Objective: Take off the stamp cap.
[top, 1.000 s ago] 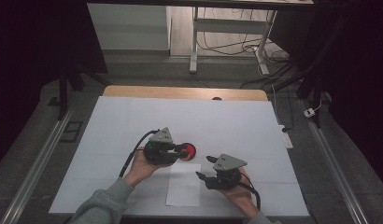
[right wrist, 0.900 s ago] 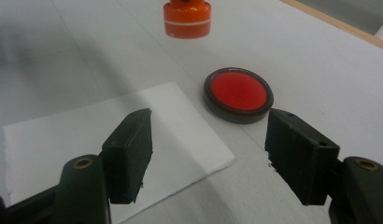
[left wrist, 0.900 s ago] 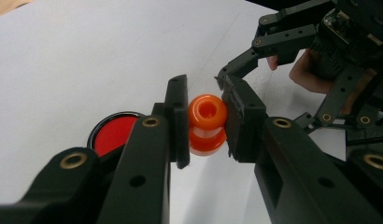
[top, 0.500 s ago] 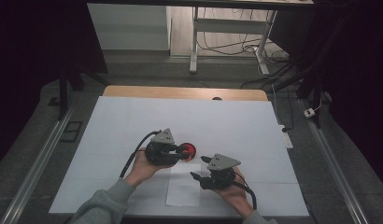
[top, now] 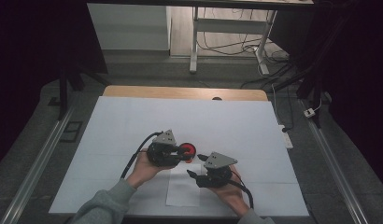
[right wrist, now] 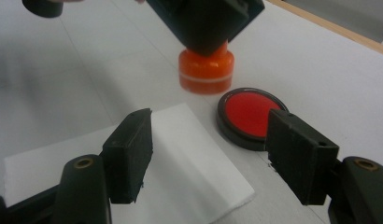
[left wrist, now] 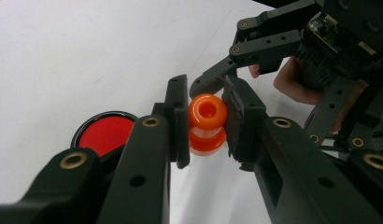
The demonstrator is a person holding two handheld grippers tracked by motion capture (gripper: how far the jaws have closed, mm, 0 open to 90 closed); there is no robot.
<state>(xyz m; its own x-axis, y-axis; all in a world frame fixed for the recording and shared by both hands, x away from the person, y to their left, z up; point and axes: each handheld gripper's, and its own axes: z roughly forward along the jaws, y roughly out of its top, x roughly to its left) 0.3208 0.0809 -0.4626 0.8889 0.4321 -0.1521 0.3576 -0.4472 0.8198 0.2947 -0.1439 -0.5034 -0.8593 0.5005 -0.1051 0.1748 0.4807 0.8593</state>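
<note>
**Stamp held upright over the sheet, ink pad open beside it**

The white-covered surface (top: 133,126) carries everything, and the work sits near its front edge. A sheet of white paper (right wrist: 180,154) lies flat there, and its visible part is unmarked.

The left gripper (left wrist: 206,119) holds the orange stamp (left wrist: 207,123) upright, its fingers (left wrist: 178,116) pinching the narrow waist of the handle from both sides. From the right gripper view the stamp's broad base (right wrist: 206,70) is at or just above the surface, just beyond the paper's far corner; whether it touches I cannot tell.

The right gripper (right wrist: 208,154) hovers low over the paper with its fingers (right wrist: 129,154) spread wide and nothing between them, aimed toward the ink pad.

The only container is the round ink pad (right wrist: 248,116), a shallow black dish lying open just beside the paper's corner and near the stamp. It is filled to the rim with a flat red pad; no lid can be seen on it or near it.

My reading is that the stamping step is in hand: the stamp is gripped and close to both pad and sheet. The next move probably calls for keeping the stamp vertical, pressing it squarely onto the red pad or carrying it over the paper, while the spread fingers steady the dish or the sheet against sliding.
</note>
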